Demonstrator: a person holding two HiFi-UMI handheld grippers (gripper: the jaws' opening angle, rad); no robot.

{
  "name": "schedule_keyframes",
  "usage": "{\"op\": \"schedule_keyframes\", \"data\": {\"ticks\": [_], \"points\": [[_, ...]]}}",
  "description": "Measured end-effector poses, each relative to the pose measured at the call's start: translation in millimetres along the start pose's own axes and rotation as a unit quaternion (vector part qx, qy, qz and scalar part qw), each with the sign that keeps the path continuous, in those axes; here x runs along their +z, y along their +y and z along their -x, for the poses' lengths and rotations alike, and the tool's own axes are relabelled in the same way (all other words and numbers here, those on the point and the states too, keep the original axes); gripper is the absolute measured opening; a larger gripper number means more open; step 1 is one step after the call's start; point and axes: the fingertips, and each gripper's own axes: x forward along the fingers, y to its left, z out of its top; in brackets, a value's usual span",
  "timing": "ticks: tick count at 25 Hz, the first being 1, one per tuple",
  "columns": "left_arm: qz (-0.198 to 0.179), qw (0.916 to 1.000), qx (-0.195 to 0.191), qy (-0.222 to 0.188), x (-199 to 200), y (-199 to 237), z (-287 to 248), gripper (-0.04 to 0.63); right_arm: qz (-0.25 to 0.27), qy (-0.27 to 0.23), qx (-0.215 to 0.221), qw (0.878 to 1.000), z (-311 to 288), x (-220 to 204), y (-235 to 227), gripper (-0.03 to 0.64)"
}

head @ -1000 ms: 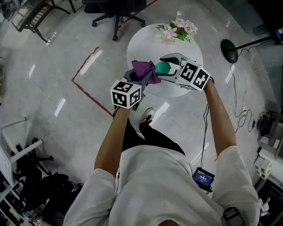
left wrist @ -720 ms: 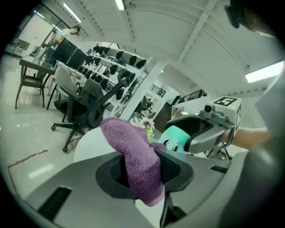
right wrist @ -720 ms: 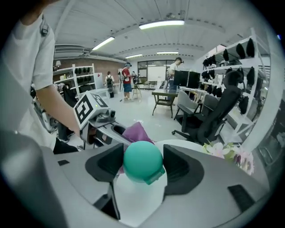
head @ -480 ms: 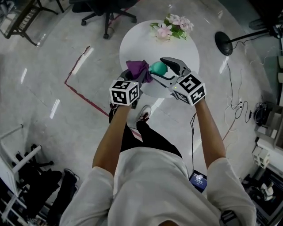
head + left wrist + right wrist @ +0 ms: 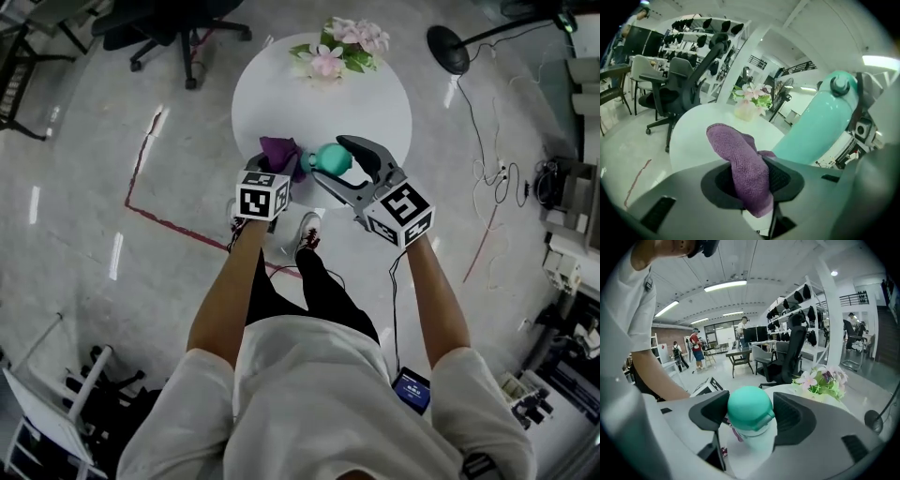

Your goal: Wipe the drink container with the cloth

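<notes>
A teal drink container [image 5: 330,157] is held in the air over the near edge of the round white table [image 5: 375,94]. My right gripper [image 5: 330,161] grips it by the cap end, with a pad on each side of it [image 5: 749,411], and its jaws are opening slightly. My left gripper [image 5: 279,169] is shut on a purple cloth [image 5: 279,152] just left of the container. In the left gripper view the cloth [image 5: 745,168] sticks up between the jaws, with the teal container [image 5: 815,126] slanting up close on its right.
A bunch of pink flowers [image 5: 336,47] stands at the table's far edge. An office chair [image 5: 178,23] is at the back left and a floor stand's round base [image 5: 448,49] at the back right. Red tape [image 5: 141,178] marks the floor. People stand far off in the right gripper view.
The head view has shifted, so the table sits higher and further left. My right gripper has swung its jaws round to point up and left. The cloth stays beside the container.
</notes>
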Motion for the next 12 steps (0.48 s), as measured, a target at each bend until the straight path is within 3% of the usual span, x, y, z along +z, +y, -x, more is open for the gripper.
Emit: {"op": "schedule_keyframes", "data": {"ticks": [3,7,12], "points": [[-0.007,0.9995,-0.011,0.029,-11.5,6.8,-13.1,0.135,0.007,0.016,-0.015,1.000,-2.7,-2.2,-2.4,0.310],[-0.014,0.9978,-0.038,0.052,-14.1,3.9,-19.9,0.135,0.026,0.038,-0.067,0.997,-5.6,-2.3,-4.2,0.319],[0.046,0.9966,-0.044,0.053,1.3,15.4,-4.1,0.137,0.014,0.025,-0.083,0.996,3.0,6.9,-1.8,0.373]]}}
